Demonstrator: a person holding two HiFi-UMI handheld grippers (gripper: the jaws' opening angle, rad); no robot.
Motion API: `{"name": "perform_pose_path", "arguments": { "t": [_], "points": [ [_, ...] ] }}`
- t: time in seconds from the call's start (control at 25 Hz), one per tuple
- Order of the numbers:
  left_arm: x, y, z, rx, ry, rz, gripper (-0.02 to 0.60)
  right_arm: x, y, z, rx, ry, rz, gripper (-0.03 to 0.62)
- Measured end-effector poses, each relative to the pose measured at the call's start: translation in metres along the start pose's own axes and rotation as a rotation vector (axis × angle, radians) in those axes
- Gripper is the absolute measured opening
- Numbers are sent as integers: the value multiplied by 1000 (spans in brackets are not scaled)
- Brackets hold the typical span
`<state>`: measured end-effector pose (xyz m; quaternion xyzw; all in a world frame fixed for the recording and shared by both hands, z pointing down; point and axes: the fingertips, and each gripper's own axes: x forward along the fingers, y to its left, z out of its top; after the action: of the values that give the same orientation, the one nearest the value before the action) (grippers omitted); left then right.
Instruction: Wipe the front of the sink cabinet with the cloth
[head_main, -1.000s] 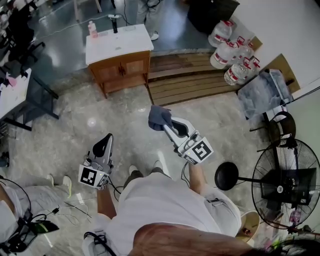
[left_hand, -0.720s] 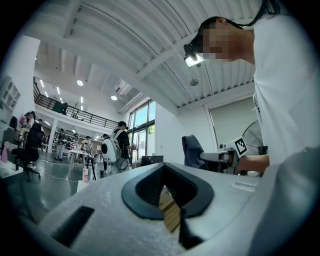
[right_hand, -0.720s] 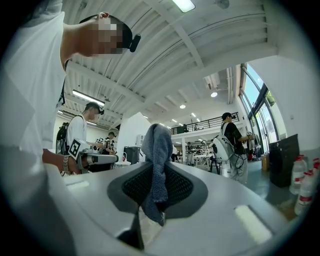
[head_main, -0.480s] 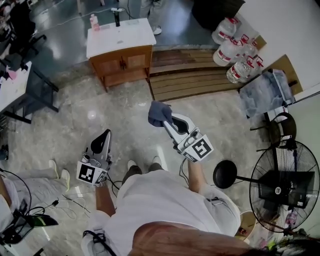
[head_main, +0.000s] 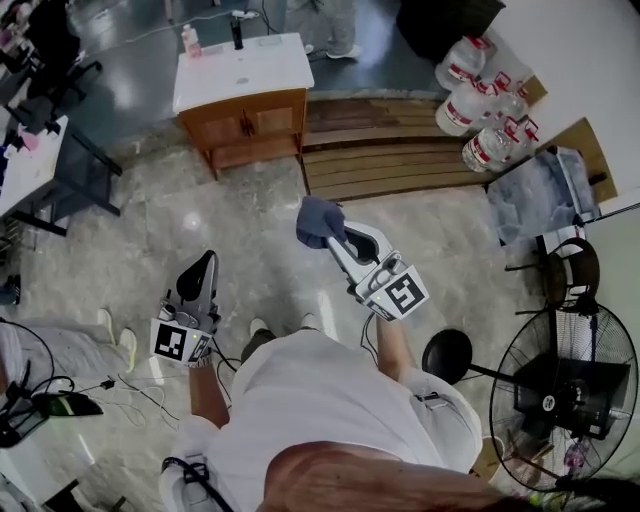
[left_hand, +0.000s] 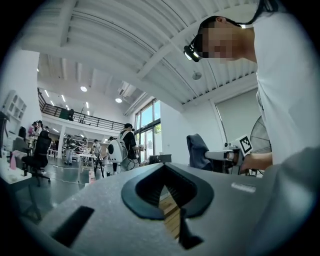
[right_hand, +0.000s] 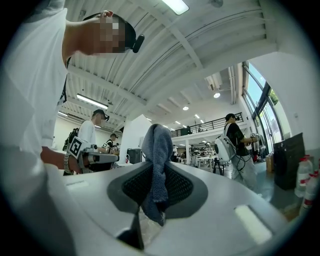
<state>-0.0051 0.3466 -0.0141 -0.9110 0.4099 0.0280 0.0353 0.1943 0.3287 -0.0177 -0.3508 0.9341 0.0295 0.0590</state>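
The sink cabinet (head_main: 246, 126), brown wood with a white top (head_main: 240, 70), stands far ahead on the marble floor in the head view. My right gripper (head_main: 331, 236) is raised at mid-height, shut on a blue-grey cloth (head_main: 317, 221) that bunches over its tip. In the right gripper view the cloth (right_hand: 156, 148) hangs between the pads of the right gripper (right_hand: 155, 176). My left gripper (head_main: 202, 268) is held lower on the left, shut with nothing in it. In the left gripper view the left gripper (left_hand: 165, 174) points at the room, with the cloth (left_hand: 198, 151) at the right.
A pink bottle (head_main: 189, 42) and a black faucet (head_main: 237, 34) stand on the cabinet top. Wooden planks (head_main: 400, 150) lie right of the cabinet, water jugs (head_main: 480, 105) beyond them. A floor fan (head_main: 560, 395) stands at the right, a dark table (head_main: 45, 170) at the left. Cables (head_main: 135, 405) trail on the floor.
The view has shifted a little as the person steps. Both grippers keep nearly the same pose; the right one still holds the cloth.
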Motion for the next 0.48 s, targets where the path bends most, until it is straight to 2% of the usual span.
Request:
{"name": "perform_pose_path", "arguments": {
  "t": [0.12, 0.28, 0.48],
  "points": [
    [15, -2, -7, 1, 12, 21, -3, -4, -17, -5, 7, -2, 12, 75],
    [28, -1, -20, -3, 44, 11, -3, 2, -29, -19, 20, 11, 28, 75],
    [52, 41, -32, -13, 35, 28, -3, 38, -49, -32, 47, 5, 45, 75]
  ]
}}
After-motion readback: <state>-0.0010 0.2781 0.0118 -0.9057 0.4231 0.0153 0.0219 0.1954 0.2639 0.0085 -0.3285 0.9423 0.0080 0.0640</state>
